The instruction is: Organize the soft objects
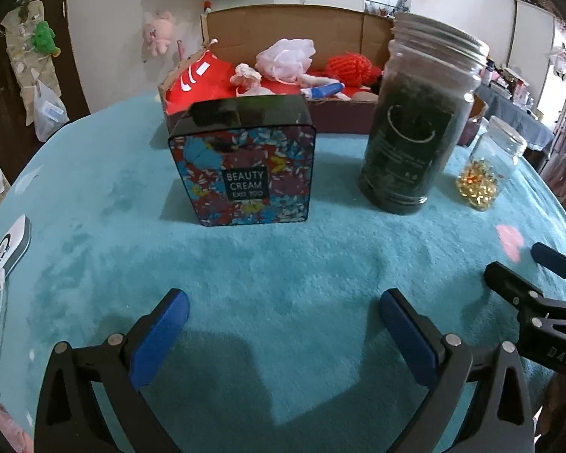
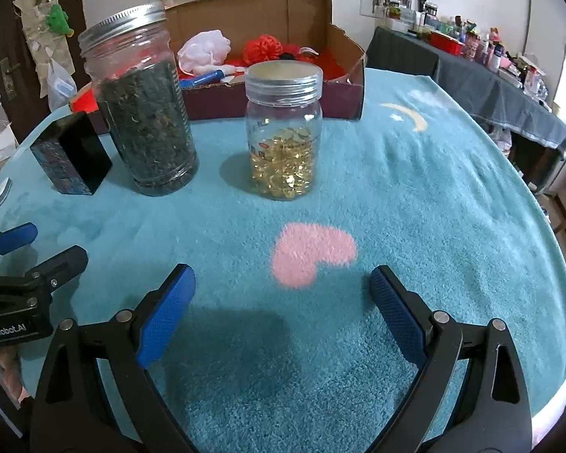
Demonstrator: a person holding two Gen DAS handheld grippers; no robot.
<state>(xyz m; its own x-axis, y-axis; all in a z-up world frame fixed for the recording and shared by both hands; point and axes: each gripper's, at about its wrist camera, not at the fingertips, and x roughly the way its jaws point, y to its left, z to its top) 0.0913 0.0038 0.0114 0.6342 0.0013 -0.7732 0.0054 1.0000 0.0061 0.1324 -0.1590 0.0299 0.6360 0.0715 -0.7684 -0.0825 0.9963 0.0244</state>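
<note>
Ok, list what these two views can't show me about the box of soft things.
- Cardboard box floor: both views, hidden by its front wall.
- Box's left end: right wrist view, behind the dark-filled jar.
- Items under the pink mesh puff: left wrist view, piled over.
- Box's right end: left wrist view, behind that jar.

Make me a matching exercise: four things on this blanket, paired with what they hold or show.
Things:
1. tall jar
2. small jar
3. cardboard box
4. black tin

Descriptions:
A. golden capsules
B. "BEAUTY CREAM" label
C. dark dried leaves
D. pink mesh puff and red soft items

Pairs: 1-C, 2-A, 3-D, 4-B
</note>
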